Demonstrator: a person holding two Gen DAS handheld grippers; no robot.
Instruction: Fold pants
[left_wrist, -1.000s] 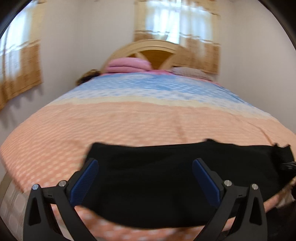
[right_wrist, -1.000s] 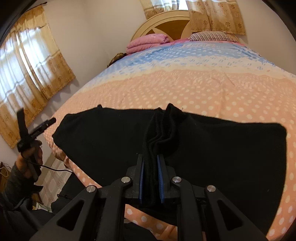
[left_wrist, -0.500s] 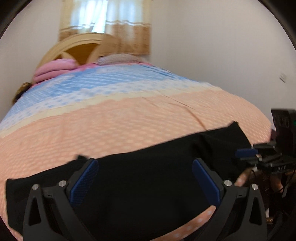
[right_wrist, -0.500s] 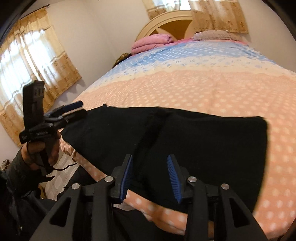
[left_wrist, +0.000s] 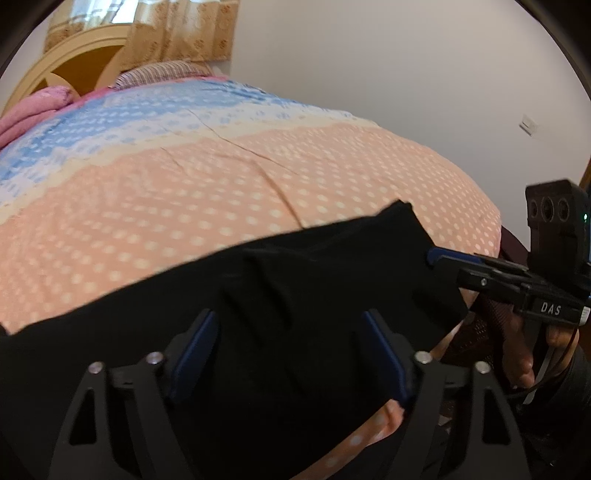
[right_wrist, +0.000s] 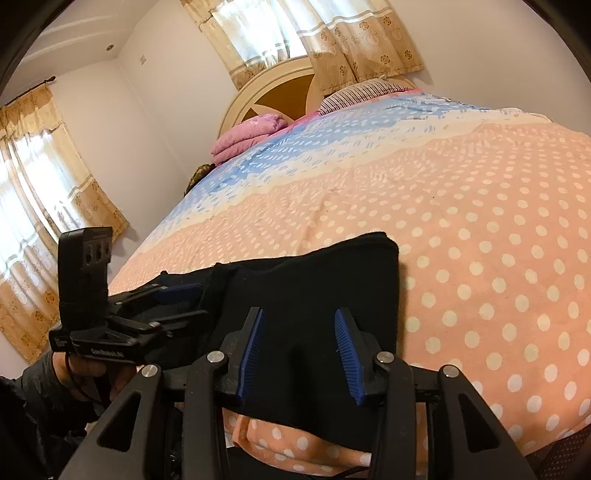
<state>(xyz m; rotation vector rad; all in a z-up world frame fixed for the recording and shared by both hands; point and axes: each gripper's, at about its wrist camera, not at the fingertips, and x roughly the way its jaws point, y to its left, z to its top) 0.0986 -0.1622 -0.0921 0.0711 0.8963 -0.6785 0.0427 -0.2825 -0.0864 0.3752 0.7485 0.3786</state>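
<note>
Black pants (left_wrist: 314, 288) lie folded along the near edge of the polka-dot bed cover (left_wrist: 221, 177). My left gripper (left_wrist: 290, 332) hangs over them with its jaws closing; a raised ridge of the fabric sits between the blue pads, which do not press on it. My right gripper (right_wrist: 299, 332) stands open over the pants' (right_wrist: 314, 280) right end, its pads clear of the cloth. Each gripper shows in the other's view: the right gripper (left_wrist: 432, 256) at the pants' right corner, the left gripper (right_wrist: 192, 301) over their left part.
The bed cover (right_wrist: 480, 221) runs far back to a folded pink blanket (right_wrist: 247, 136), a striped pillow (right_wrist: 362, 90) and a wooden headboard (right_wrist: 273, 92). The bed's near edge drops off just under the pants. A person's hand (right_wrist: 85, 369) holds the left gripper.
My right gripper let go of the bunched fold of pants and opened. My left gripper swung right along the pants towards the right gripper, and its jaws have narrowed.
</note>
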